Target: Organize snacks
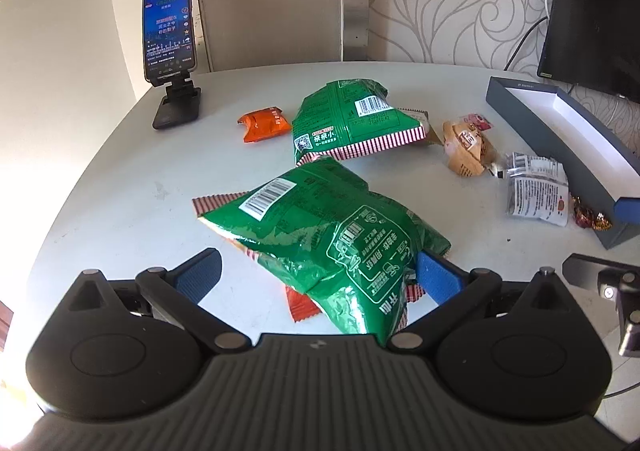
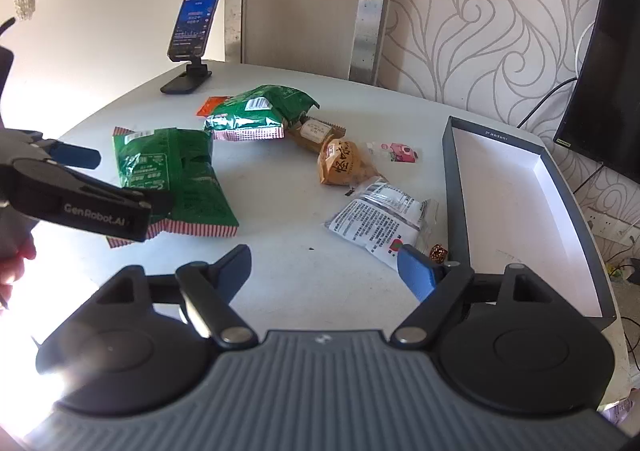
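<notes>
Barely started here: my box (image 2: 500, 187) sits empty on the table's (image 1: 120, 191) right while every snack lies loose outside it, my left gripper (image 1: 320, 271) spread around the near green bag (image 1: 320, 227), right gripper (image 2: 328, 271) apart, holding nothing.

Orange packet (image 2: 208, 105) half hidden behind green bag (image 2: 260, 111)

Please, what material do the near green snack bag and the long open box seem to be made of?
The near green bag looks like thin plastic or foil film with a glossy finish: it crinkles sharply and throws bright highlights. The open box looks like rigid cardboard, matte dark grey-blue outside and plain white inside: its walls are straight and dull, without shine. Neither material is certain from looks alone.
</notes>
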